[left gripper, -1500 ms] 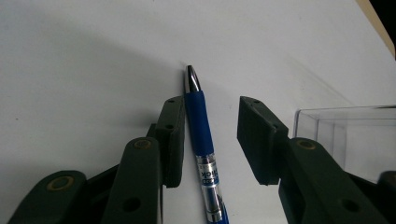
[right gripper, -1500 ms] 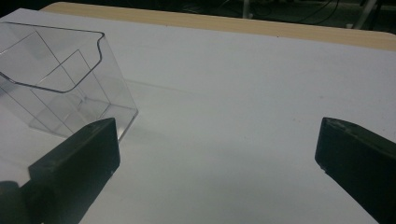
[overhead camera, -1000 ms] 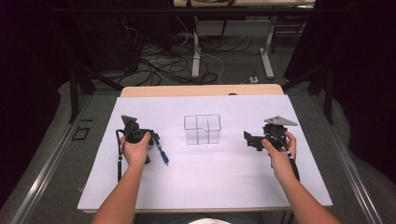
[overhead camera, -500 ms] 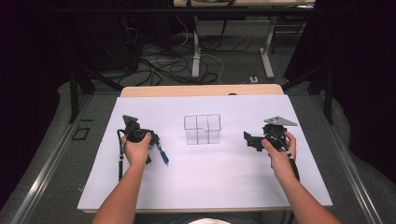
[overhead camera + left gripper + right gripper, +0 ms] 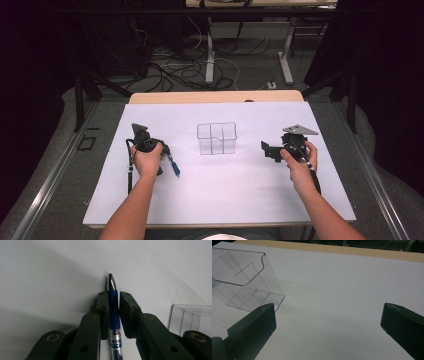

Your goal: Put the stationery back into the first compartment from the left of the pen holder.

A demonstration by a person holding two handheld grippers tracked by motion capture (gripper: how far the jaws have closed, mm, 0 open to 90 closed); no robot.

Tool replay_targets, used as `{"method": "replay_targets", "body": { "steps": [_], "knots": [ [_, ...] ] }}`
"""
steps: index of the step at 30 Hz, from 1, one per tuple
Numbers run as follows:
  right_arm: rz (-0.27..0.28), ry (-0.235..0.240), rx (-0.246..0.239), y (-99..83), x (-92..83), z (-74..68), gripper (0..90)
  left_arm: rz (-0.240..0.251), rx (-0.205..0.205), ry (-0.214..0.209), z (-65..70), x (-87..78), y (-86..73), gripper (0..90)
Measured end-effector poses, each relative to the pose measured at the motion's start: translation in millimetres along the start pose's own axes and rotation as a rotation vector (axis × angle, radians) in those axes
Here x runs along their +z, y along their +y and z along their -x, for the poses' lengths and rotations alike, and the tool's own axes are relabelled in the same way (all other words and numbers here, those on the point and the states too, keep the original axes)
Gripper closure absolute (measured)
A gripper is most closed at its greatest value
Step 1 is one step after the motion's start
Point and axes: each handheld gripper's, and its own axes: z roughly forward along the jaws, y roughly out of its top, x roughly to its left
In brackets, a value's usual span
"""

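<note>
Pen (image 5: 113, 315), blue grip and clear barrel, lies between the jaws of the left gripper (image 5: 113, 293), metal tip pointing forward past them onto the white sheet (image 5: 225, 195). Jaws narrow: the left one is against the rubber grip, the right one stands a sliver off it, so whether the clamp is full I cannot tell. Long axis runs in line with the gripper. From above, pen (image 5: 174, 166) sticks out of left gripper (image 5: 167, 156), to the left of the clear organiser (image 5: 216, 138) and slightly nearer the person.

Clear organiser: open-topped, divided into compartments, upright, mid-table.

Right of the organiser: right gripper (image 5: 265, 148), jaws spread wide, nothing between them, aimed toward the box wall (image 5: 244, 282).

Judgement: the left hand (image 5: 147, 161) has the pen, so the carry goes rightward and slightly away from the person to the organiser, tipping the pen upright over a compartment.
</note>
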Motion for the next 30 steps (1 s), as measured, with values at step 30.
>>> {"method": "replay_targets", "body": {
  "steps": [30],
  "knots": [
    [-0.003,-0.001,-0.006,-0.5,0.1,0.4,0.0,0.054,0.058,-0.077,3.9,-13.9,-2.2,80.1]
  ]
}}
